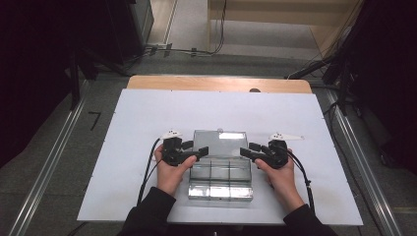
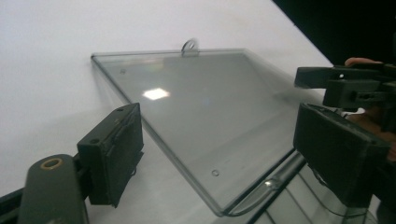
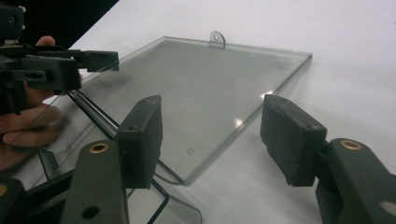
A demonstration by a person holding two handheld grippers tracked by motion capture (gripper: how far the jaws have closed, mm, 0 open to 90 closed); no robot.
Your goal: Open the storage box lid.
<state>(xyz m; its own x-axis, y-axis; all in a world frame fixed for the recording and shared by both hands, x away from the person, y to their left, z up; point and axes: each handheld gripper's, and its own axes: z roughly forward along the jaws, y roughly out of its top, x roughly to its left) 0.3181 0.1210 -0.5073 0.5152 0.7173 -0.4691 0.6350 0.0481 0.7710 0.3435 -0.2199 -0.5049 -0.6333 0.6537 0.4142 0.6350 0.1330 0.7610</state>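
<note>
A clear plastic compartment box (image 1: 220, 179) lies on the white tabletop (image 1: 147, 118), its lid (image 1: 219, 142) swung open away from me. My left gripper (image 1: 199, 151) sits at the box's left side by the hinge and my right gripper (image 1: 248, 150) at its right side, tips pointing at each other. In the left gripper view the lid (image 2: 196, 107) has a near corner between the jaws of the left gripper (image 2: 224, 154), and the pads (image 2: 114, 154) stand clear of it. In the right gripper view the right gripper (image 3: 215, 139) straddles the lid (image 3: 205, 88) the same way, open.
The white sheet covers a wooden table whose bare far edge (image 1: 219, 83) shows. Grey floor with metal rails (image 1: 49, 167) runs along both sides, and cables (image 1: 192, 50) and dark stands lie beyond. The box's hanging tab (image 2: 189, 46) points away from me.
</note>
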